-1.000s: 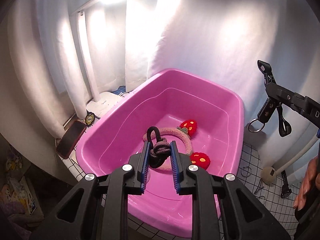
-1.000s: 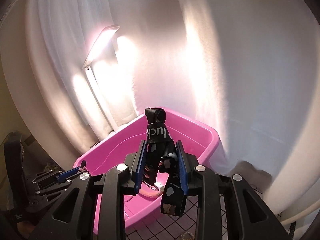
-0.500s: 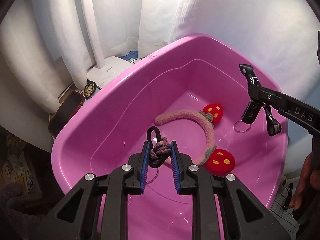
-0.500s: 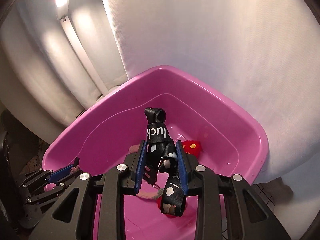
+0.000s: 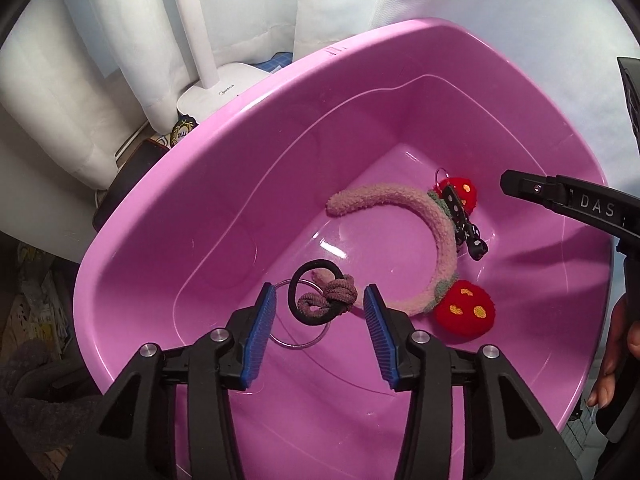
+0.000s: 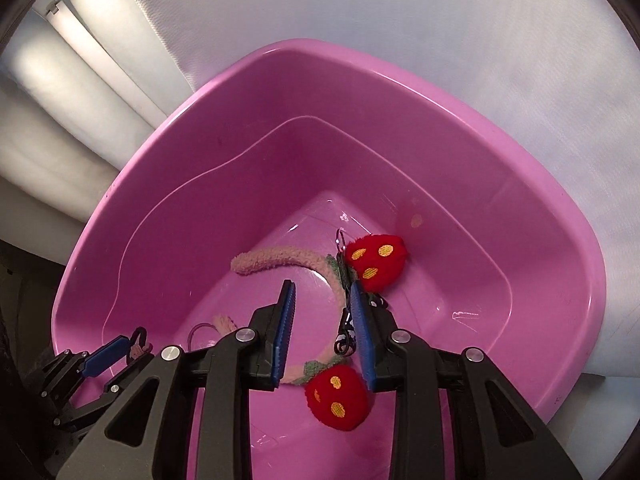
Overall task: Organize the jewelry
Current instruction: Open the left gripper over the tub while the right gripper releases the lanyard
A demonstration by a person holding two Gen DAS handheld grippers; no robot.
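Dropping items into pink tub (image 5: 224, 128): left gripper (image 5: 318, 320) jaws opening, hair ties (image 5: 326, 300) released; right gripper (image 6: 322, 328) jaws apart, keychain strap (image 6: 345, 312) loose beside headband (image 6: 280, 262); next, withdraw both for remaining pieces.

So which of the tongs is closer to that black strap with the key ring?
The right tongs: the black strap lies along their right pad. The left tongs sit across the pink tub, over the hair ties.
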